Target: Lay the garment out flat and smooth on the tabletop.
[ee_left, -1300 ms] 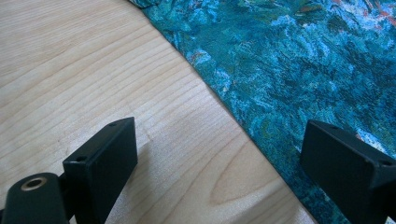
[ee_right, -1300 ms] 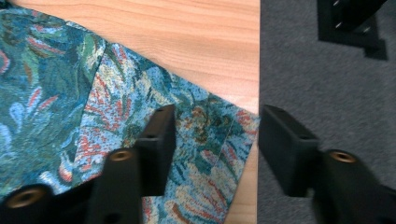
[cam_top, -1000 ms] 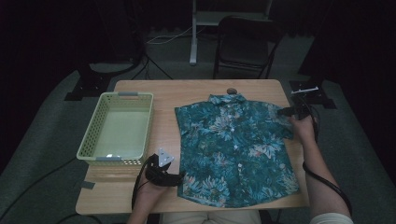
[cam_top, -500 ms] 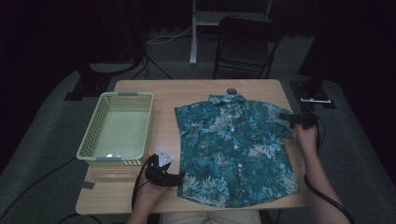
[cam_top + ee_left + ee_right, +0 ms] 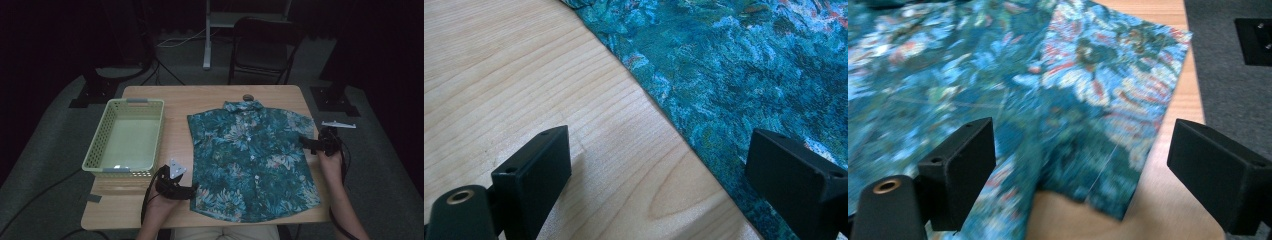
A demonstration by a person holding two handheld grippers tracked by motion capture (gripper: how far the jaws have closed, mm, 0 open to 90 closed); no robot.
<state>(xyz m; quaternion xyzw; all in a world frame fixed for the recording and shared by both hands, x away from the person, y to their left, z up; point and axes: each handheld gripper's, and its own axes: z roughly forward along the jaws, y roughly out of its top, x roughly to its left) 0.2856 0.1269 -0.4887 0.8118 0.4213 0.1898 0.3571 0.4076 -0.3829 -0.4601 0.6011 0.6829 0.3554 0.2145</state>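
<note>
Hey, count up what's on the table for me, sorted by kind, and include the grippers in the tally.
Shirts: 1, the teal floral shirt, spread flat
Baskets: 1, the light green basket
Small dark round things: 1, the dark object beyond the collar, too small to identify
Grippers: 2, the left gripper and the right gripper, both open
Total: 5

A light wooden bench (image 5: 210,100) carried a teal floral shirt (image 5: 252,160) spread flat on its right half, a pale green perforated basket (image 5: 125,137) on its left, and a small dark object (image 5: 247,97) just beyond the collar.
</note>
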